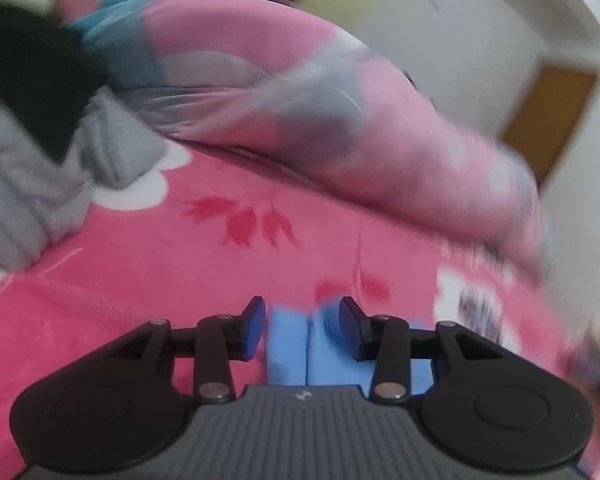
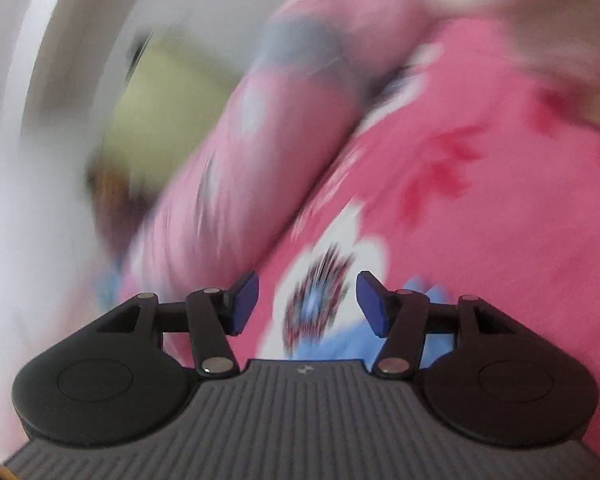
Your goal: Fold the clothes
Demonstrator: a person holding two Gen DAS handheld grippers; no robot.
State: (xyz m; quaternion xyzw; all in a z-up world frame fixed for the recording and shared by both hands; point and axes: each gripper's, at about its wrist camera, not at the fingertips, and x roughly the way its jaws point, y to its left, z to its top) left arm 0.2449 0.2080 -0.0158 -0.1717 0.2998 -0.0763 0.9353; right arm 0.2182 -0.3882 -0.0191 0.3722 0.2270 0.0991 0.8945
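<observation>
A light blue garment [image 1: 296, 352] lies on the pink flowered bedsheet [image 1: 160, 272], right under my left gripper [image 1: 302, 328]. That gripper's blue pads stand apart on either side of a fold in the cloth, so it is open. The right wrist view is smeared by motion. In it my right gripper [image 2: 308, 304] is open over a white flower print on the bedsheet [image 2: 480, 240], with nothing between its fingers. An edge of the light blue garment [image 2: 424, 292] shows just behind the right finger and under the gripper body.
A rolled pink and grey quilt [image 1: 340, 128] lies across the bed beyond the left gripper and also shows as the quilt [image 2: 260, 140] in the right view. A grey garment [image 1: 40, 192], a black one [image 1: 28, 72] and a teal one [image 1: 140, 20] are piled at the left. A white wall and a brown door [image 1: 548, 120] stand behind.
</observation>
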